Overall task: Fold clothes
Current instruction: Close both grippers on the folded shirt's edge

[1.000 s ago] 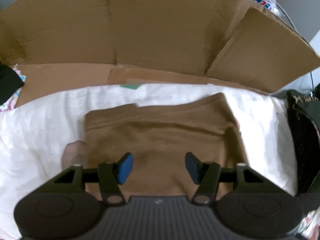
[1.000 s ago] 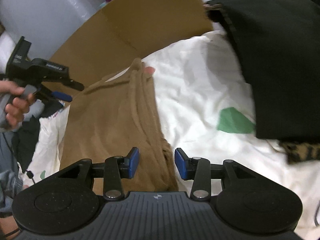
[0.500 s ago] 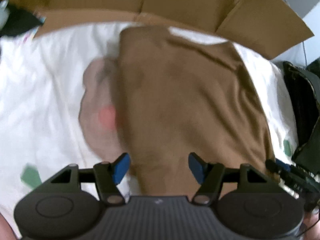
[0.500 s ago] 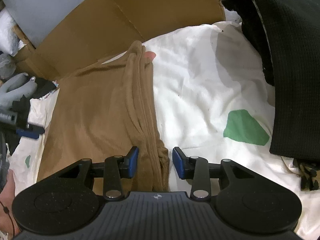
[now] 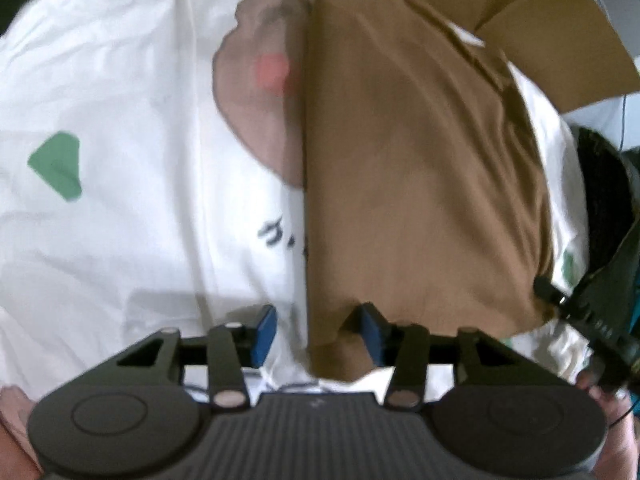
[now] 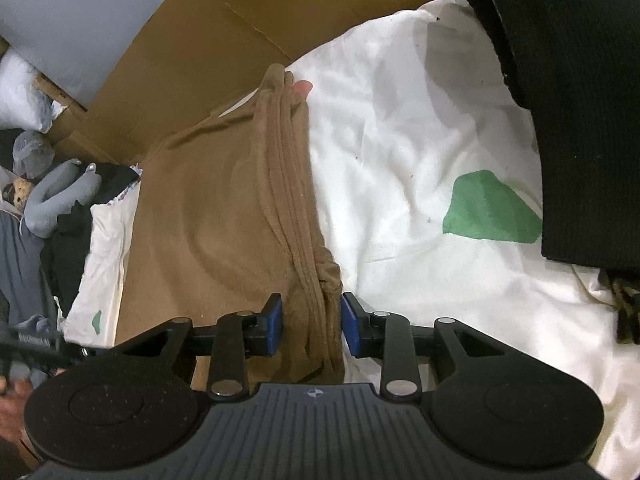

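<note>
We counted one brown garment (image 6: 224, 216), two grippers. Left gripper (image 5: 318, 334) was closing around its six-o'clock corner; right gripper (image 6: 311, 322) was closing around the folded edge. Contact stayed unclear.

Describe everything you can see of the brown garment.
The brown garment is a plain tan, soft-looking knit, folded into a long flat rectangle on the white sheet. Its stacked folded edges run along one side and bunch at the near corner. That corner sits between the closing jaws of the right gripper. The left gripper, also closing, straddles the opposite near corner, pads apparently not yet pressing. The far end reaches the cardboard.
</note>
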A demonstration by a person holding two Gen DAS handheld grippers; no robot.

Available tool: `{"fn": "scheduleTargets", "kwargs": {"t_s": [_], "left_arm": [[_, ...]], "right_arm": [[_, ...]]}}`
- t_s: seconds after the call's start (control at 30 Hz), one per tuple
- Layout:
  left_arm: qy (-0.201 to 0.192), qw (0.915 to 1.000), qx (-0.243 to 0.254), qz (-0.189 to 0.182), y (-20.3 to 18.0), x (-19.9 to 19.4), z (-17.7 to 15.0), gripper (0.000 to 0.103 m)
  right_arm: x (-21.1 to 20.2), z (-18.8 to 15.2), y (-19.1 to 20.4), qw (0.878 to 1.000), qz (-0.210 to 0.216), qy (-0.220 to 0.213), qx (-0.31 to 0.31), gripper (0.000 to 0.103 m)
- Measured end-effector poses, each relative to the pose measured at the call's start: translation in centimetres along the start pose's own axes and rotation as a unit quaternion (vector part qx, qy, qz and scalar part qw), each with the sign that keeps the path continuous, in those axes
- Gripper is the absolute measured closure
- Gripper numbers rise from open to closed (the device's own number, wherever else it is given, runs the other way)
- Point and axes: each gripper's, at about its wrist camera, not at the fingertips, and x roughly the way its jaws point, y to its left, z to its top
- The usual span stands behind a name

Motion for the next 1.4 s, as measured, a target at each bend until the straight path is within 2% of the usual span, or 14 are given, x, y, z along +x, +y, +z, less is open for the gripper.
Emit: {"fn": "scheduleTargets", "kwargs": {"t_s": [0.1, 0.2, 0.27, 0.3, 0.37, 0.5, 0.53, 0.57, 0.63, 0.77, 0.87, 0.93, 1.07, 1.4], "left_arm": [[-0.002, 1.0, 0.002, 0.004, 0.1, 0.7, -0.7, 0.052], [-0.01, 0.9999, 0.006, 0.01, -0.2, 0.7, -1.1, 0.055], [-0.006, 0.9999, 0.01, 0.009, -0.5, 0.5, -0.9, 0.07], [-0.007, 0.9999, 0.008, 0.002, -0.5, 0.3, -0.8, 0.082], [-0.008, 0.9999, 0.006, -0.012, -0.6, -0.2, -0.6, 0.081], [-0.004, 0.9998, -0.004, -0.016, 0.0, 0.5, -0.6, 0.066], [-0.006, 0.9997, -0.01, -0.022, 0.2, 0.6, -0.6, 0.064], [-0.008, 0.9995, -0.014, -0.028, 0.3, 0.7, -0.6, 0.062], [-0.014, 0.9987, -0.019, -0.045, 0.5, 0.9, -0.7, 0.047], [-0.022, 0.9981, -0.015, -0.054, 0.3, 1.0, -0.8, 0.043], [-0.024, 0.9982, -0.019, -0.052, 0.3, 0.9, -0.8, 0.055], [-0.022, 0.9981, -0.024, -0.053, 0.3, 0.9, -0.9, 0.072], [-0.017, 0.9985, -0.022, -0.047, 0.1, 0.4, -0.4, 0.089], [-0.004, 0.9973, -0.051, -0.053, -0.5, -3.1, 0.1, 0.092]], "right_arm": [[0.1, -0.2, -0.1, 1.0, 0.004, -0.005, -0.004, 0.067], [0.1, -0.1, -0.2, 1.0, 0.013, -0.003, -0.001, 0.08], [-0.2, 0.0, -0.3, 1.0, 0.02, -0.003, 0.005, 0.086], [-0.4, 0.0, -0.3, 1.0, 0.024, -0.004, 0.008, 0.086], [-0.7, 0.1, -0.6, 0.999, 0.032, -0.006, 0.025, 0.086], [-0.4, 0.0, -0.8, 0.999, 0.031, 0.001, 0.035, 0.082], [-0.3, 0.0, -0.8, 0.999, 0.029, 0.003, 0.034, 0.074], [-0.2, 0.1, -0.8, 0.999, 0.028, 0.005, 0.034, 0.073], [0.1, 0.1, -0.9, 0.999, 0.03, 0.009, 0.038, 0.072], [0.3, 0.1, -1.5, 0.998, 0.039, 0.008, 0.053, 0.073], [0.3, 0.1, -1.4, 0.998, 0.04, 0.008, 0.054, 0.076], [0.3, 0.1, -1.4, 0.998, 0.04, 0.008, 0.055, 0.083], [0.1, 0.3, -1.2, 0.997, 0.043, 0.011, 0.056, 0.088], [-3.1, -0.1, 0.0, 0.997, 0.039, 0.002, 0.064, 0.09]]}}
